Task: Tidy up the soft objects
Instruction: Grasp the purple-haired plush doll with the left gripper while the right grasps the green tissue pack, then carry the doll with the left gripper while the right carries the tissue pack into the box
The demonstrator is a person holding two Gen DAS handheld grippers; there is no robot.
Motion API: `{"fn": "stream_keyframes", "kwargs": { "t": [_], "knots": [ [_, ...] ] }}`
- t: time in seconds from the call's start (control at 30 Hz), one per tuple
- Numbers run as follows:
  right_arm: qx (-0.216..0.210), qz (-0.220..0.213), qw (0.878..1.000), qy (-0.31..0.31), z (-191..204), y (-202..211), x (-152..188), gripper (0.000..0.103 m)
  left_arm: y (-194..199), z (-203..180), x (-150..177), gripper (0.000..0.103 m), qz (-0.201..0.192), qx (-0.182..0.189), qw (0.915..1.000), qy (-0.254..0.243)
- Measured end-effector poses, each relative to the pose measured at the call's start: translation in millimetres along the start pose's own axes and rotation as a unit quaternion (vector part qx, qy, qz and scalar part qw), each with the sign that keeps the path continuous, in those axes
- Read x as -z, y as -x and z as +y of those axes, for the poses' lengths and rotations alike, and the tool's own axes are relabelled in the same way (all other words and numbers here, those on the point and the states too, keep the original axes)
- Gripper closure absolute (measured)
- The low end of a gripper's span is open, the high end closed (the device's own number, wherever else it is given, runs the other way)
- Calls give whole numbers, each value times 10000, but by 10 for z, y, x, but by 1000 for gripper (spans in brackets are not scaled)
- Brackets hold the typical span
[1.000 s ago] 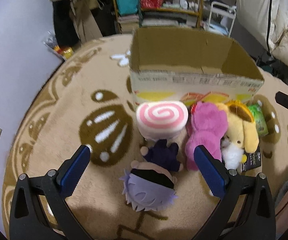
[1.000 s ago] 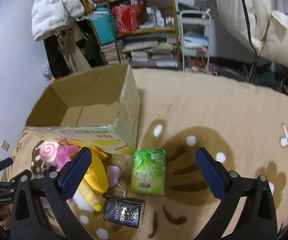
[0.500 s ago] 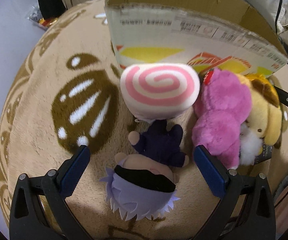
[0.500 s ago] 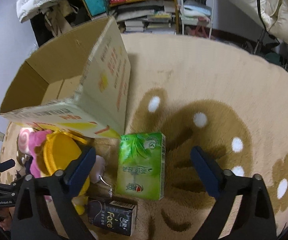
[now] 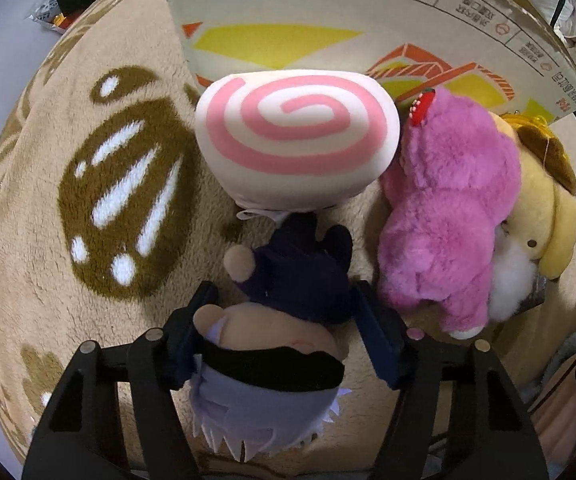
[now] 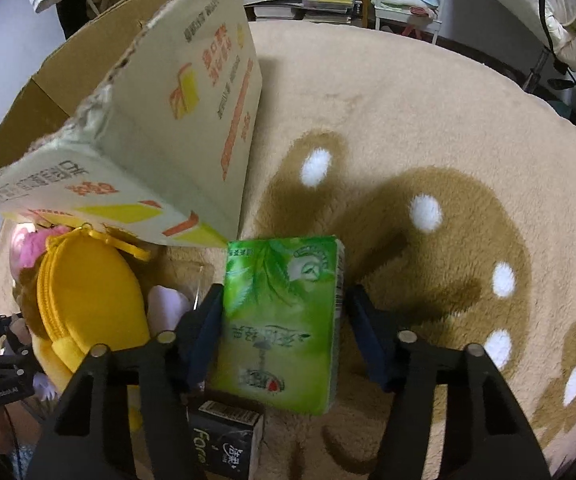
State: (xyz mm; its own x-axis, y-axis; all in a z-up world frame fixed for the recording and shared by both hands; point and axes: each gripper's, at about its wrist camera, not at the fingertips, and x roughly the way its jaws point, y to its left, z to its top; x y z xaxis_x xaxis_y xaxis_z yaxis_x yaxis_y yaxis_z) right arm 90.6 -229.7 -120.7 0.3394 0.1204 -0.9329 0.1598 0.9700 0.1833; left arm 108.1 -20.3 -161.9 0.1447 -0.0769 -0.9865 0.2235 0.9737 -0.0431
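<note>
- Left gripper: jaws have just been closing, from full spread 1 second ago to a narrow stance; both pads now press the flanks of the character doll, at its neck and head. Judged a grip.
- Right gripper: jaws have likewise just been closing; the green tissue pack sits between them, left pad against its edge, right pad touching or just beside the other edge. Judged a grip, or very nearly 1.
- Both grippers came down onto their items over the last second; the items now loom far larger in each view.
- Meaning for the task: 2 soft items look taken up at once; lifting and carrying to the cardboard box seems the next step, not yet done.
- Doll: lying on the rug, feet toward the swirl cushion, which touches the box wall.
- Tissue pack: flat on the rug, just beside the box corner.
- Pink plush and yellow dog plush: side by side, untouched.
- Black carton: touching the pack's near end.
</note>
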Motion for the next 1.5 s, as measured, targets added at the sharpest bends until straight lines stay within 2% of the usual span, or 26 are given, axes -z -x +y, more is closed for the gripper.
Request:
{"fn": "stream_keyframes", "kwargs": {
  "t": [0.27,0.33,0.37,0.53,0.73,0.97,1.13,1.2,1.5],
  "knots": [
    [-267,-132,9995,-62,21,128,35,46,239,-23,132,48,-232,68,9997,-88],
    [-266,-209,9994,-13,53,163,45,46,334,11,172,53,-349,98,9993,-72],
    [-284,-261,9993,-7,67,196,47,46,386,22,190,64,-442,52,9990,-53],
    [-409,-547,9977,29,126,362,119,46,568,39,219,65,-529,106,9985,22],
    [-618,-1012,9929,108,177,651,199,46,876,17,357,65,-1065,-4,9943,38],
    [-887,-1753,9802,232,198,1056,293,46,1448,50,565,65,-2345,-97,9718,217],
    [-947,-2452,9642,350,260,1369,401,46,1711,42,707,65,-3267,-190,9442,370],
    [-939,-2658,9586,411,278,1452,406,46,1798,79,711,65,-3504,-224,9355,385],
    [-876,-3266,9395,540,363,1698,321,46,2080,-31,659,65,-4057,-513,9125,104]
  ]
}}
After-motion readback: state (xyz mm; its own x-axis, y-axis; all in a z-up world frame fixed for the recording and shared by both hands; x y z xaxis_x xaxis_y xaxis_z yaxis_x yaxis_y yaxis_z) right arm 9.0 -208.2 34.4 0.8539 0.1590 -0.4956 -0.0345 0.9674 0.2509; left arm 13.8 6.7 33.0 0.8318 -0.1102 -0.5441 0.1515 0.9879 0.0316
